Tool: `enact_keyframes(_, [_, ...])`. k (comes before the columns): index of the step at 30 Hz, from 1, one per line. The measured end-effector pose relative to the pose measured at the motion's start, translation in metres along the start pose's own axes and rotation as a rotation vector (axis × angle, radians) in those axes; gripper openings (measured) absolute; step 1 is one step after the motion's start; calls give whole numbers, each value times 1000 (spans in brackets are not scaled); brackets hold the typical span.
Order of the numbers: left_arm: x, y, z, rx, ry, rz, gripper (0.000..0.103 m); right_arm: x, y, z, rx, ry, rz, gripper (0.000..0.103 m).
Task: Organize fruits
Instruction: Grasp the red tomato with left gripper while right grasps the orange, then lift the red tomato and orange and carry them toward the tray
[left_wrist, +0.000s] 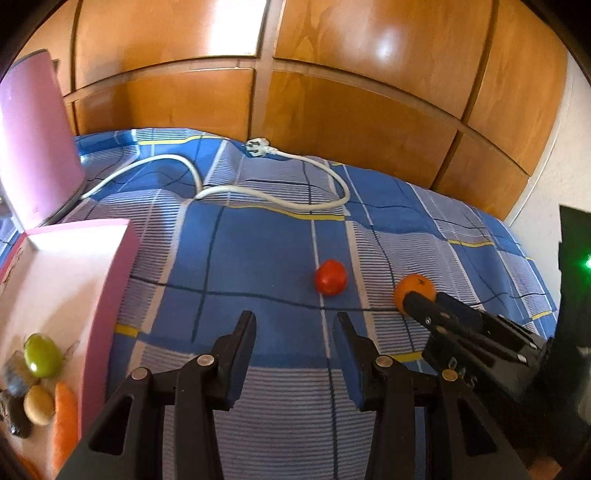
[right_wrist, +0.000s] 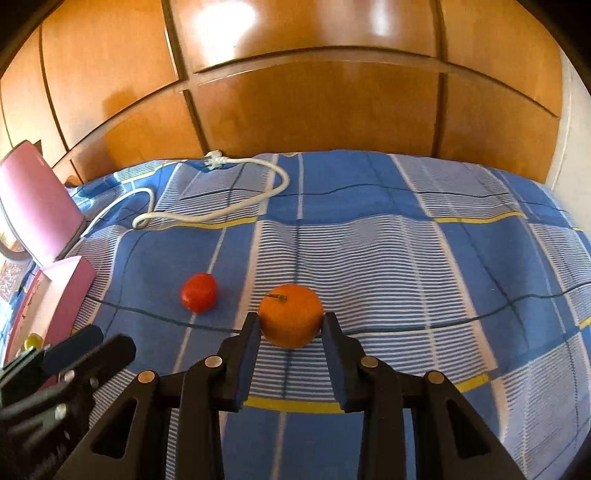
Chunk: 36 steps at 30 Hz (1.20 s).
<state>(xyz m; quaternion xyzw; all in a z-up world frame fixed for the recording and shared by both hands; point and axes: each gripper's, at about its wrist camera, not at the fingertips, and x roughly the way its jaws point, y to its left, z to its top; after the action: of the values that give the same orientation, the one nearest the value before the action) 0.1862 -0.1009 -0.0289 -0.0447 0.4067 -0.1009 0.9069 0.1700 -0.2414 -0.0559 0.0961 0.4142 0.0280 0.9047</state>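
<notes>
Pink cardboard makes up the open box (left_wrist: 107, 288) at the left edge of the bed (left_wrist: 258, 240), and it already holds part of the load: a green fruit (left_wrist: 42, 355), a pale yellowish one (left_wrist: 38, 405), a carrot (left_wrist: 64, 424) and some dark pieces too blurred to name. That much of the sorting looks done

Two fruits lie outside it on the blue checked bedspread. The orange (right_wrist: 290, 314) sits between the fingers of the right tongs (right_wrist: 290, 325); both pads are at its sides, touching or nearly so, but the fruit rests on the cloth, so whether the grip has closed on it I cannot tell. From the left wrist view the same tongs reach in from the right with their tips at the orange. The red fruit (left_wrist: 330, 277), perhaps a tomato, lies loose just left of the orange, with nothing gripping it

The left tongs (left_wrist: 293, 321) hang spread apart and hold nothing, above the bedspread between the box and the red fruit

By my reckoning the job is past halfway: the orange is being picked up, then it needs carrying across to the box, and the red fruit comes after. A white power cable (left_wrist: 258, 188) snakes across the far side of the bed, well clear of both fruits
</notes>
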Motion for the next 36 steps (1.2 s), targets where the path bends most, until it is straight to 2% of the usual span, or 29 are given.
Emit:
enact_keyframes(5, [15, -11, 8, 15, 12, -20, 44, 0, -6, -2, 0, -1, -21, 34])
enact_keyframes(17, [49, -23, 26, 81, 31, -23, 44, 1, -15, -1, 39, -8, 1, 35])
enact_keyframes(22, [62, -28, 28, 105, 44, -14, 41, 3, -17, 0, 54, -5, 18, 35])
enact_keyframes(23, [67, -27, 28, 104, 58, -12, 40, 4, -18, 0, 56, -2, 20, 36])
enact_keyframes(24, [72, -25, 27, 98, 77, -15, 34, 5, -18, 1, 56, 1, 26, 36])
enact_keyframes(26, [72, -23, 29, 88, 66, -10, 26, 6, -16, 1, 52, 2, 25, 36])
enact_keyframes(29, [67, -16, 27, 54, 65, -20, 25, 7, -15, 2, 51, 2, 27, 37])
enact_keyframes(36, [42, -9, 1, 47, 62, -16, 25, 6, -17, 0, 62, 9, 39, 36])
